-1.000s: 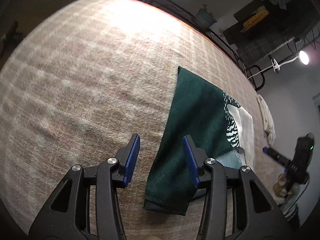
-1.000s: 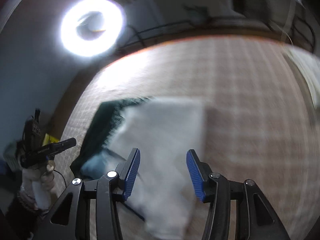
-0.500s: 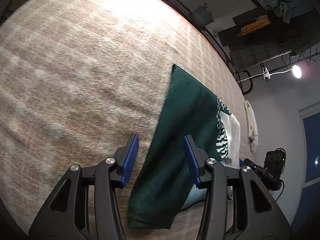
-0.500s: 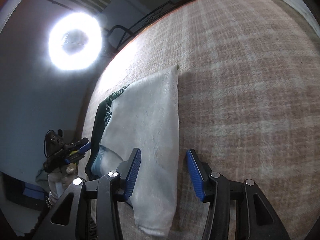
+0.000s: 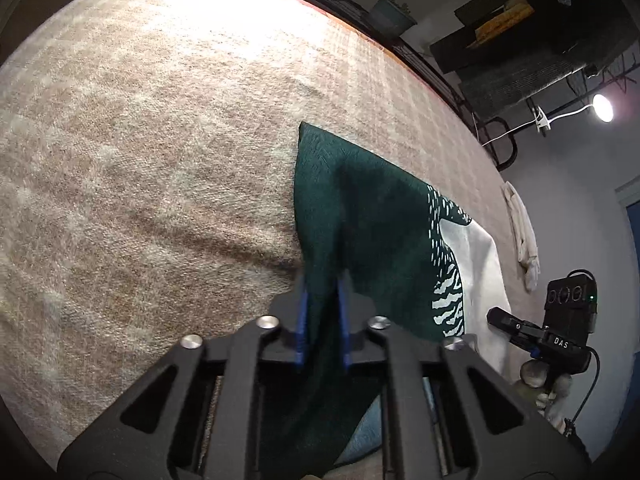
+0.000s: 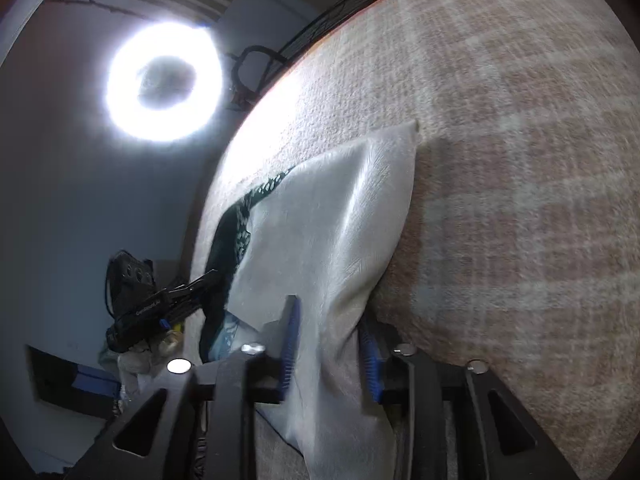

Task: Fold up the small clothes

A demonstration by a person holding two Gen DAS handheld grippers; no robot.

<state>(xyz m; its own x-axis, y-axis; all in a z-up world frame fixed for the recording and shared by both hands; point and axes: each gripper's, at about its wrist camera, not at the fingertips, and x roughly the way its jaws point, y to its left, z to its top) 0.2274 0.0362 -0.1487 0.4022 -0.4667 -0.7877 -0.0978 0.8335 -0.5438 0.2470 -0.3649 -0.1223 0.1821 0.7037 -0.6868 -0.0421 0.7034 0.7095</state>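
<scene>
A small garment lies on the plaid blanket, dark green [image 5: 360, 216] on one half and white [image 6: 332, 232] on the other, with a white-on-green pattern between. My left gripper [image 5: 322, 316] is shut on the green half's near edge, which bunches up between the blue pads. My right gripper [image 6: 330, 344] has its blue pads close on either side of the white half's near edge, and the cloth rises into a ridge there. The other gripper shows in each view, as the right one [image 5: 552, 344] and the left one [image 6: 148, 308].
The beige plaid blanket [image 5: 160, 140] covers the surface. A crumpled white cloth [image 5: 524, 236] lies at its far right edge. A ring light [image 6: 164, 80] shines beyond the blanket's edge, by a dark metal rail [image 5: 440, 80], a potted plant [image 5: 392, 16] and shelves.
Both grippers moved forward onto the garment's near edge and closed from wide open. The green and white edges now bunch between the pads.
</scene>
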